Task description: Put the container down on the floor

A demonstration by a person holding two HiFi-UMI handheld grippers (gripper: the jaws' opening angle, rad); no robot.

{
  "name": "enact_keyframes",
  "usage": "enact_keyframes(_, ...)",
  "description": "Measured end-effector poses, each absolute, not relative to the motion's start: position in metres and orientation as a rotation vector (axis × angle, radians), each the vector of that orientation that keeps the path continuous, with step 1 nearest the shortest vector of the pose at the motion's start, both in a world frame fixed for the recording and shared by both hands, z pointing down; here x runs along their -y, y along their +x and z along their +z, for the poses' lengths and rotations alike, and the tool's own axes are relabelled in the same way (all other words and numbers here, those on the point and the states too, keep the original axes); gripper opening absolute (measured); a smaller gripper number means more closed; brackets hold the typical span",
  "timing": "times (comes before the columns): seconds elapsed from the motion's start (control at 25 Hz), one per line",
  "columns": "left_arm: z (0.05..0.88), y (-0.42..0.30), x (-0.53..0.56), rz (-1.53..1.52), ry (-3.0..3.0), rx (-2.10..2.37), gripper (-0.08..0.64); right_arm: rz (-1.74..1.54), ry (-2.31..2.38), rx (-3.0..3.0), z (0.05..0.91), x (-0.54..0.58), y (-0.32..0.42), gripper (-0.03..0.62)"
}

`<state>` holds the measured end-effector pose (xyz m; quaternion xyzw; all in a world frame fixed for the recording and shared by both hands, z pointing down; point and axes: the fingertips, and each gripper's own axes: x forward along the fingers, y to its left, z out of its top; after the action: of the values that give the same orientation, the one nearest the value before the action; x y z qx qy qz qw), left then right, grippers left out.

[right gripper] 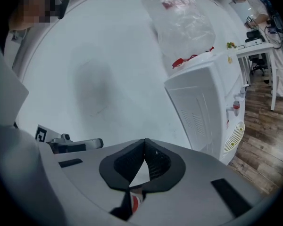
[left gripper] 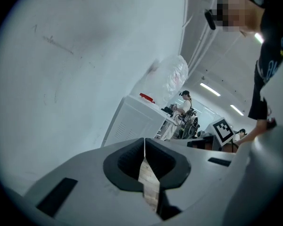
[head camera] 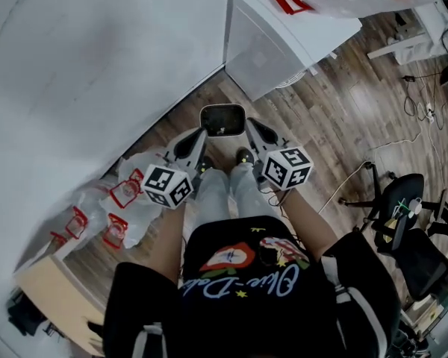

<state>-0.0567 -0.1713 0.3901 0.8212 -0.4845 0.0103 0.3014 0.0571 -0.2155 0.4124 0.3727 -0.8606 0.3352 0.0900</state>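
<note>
Head view looks down past the person's legs to the container (head camera: 222,120). It is a small dark tray with a pale rim. It looks to lie flat on the wood floor (head camera: 343,118), just in front of the shoes and near the white box (head camera: 284,43) by the wall.

The left claw (head camera: 199,134) and the right claw (head camera: 252,127) show at either side of the container in this view. But each claw's own view shows its two jaws pressed tight together with nothing between them. So neither claw has hold of the container. Both point out at the wall and the white box, not down at the floor.

The job looks done, because the container is already down. To end it well, both claws should stay clear of the rim so they do not bump it or tip it. A last look down would show if the container sits flat and not on a shoe. Some plastic bags (head camera: 127,192) lie to the left, well apart from it, so they are not in the way.
</note>
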Motion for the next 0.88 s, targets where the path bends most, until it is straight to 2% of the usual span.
enact_keyframes(0.2,0.357,-0.061,0.160,0.047,2.206,1.324,0.009,1.085,1.135,2.641,0.371,0.218,0.059,-0.002)
enact_keyframes(0.88,0.265,-0.064,0.156,-0.057,2.317,1.405,0.009,0.757,0.875,2.855,0.273,0.201,0.022,-0.002)
